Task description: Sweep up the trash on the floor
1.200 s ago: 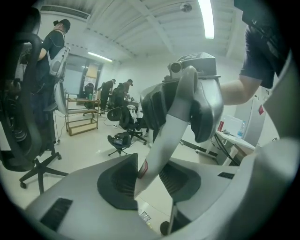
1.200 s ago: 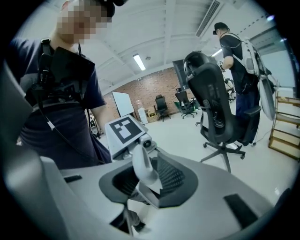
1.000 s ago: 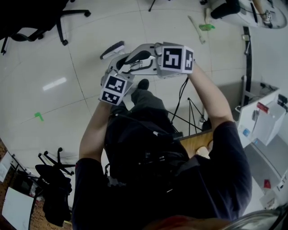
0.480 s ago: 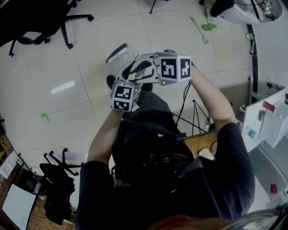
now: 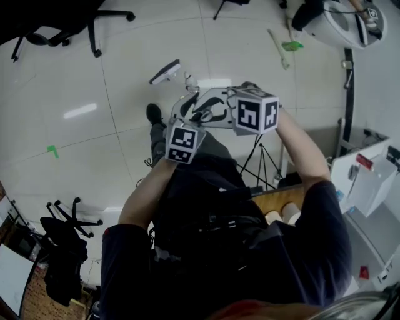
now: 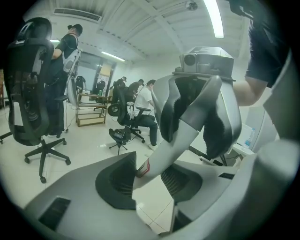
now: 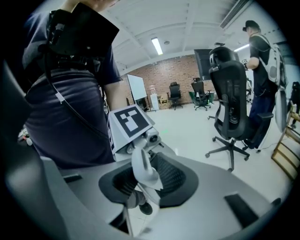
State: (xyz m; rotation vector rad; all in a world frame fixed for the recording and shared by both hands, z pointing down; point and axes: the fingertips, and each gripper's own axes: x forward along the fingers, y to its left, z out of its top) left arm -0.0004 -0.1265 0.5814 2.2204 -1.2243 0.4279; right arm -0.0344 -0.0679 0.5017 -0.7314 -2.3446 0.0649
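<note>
Head view: sweeper carried in both tools, trash not yet reached

Grips one pale handle (image 6: 158,154) with both tools, close to the body at mid-frame. Pinches it in the left gripper (image 6: 147,180), a pad against either side, after just easing those jaws apart a little, likely to let the shaft roll in the grip. Clamps it again just beside, in the right gripper (image 7: 143,185), jaws part-way closed on the pale piece, probably for steadier steering of a long shaft. Points the sweeper head (image 5: 165,70) out over the tiled floor (image 5: 125,112) toward the upper middle; raised or skimming, cannot tell which. Has a green scrap (image 5: 52,150) well off toward the left edge to reach. Has a pale stick (image 5: 277,45) with a green piece (image 5: 290,45) far off at the upper right. Keeps well apart from the office chairs (image 5: 56,15) at the top left.
</note>
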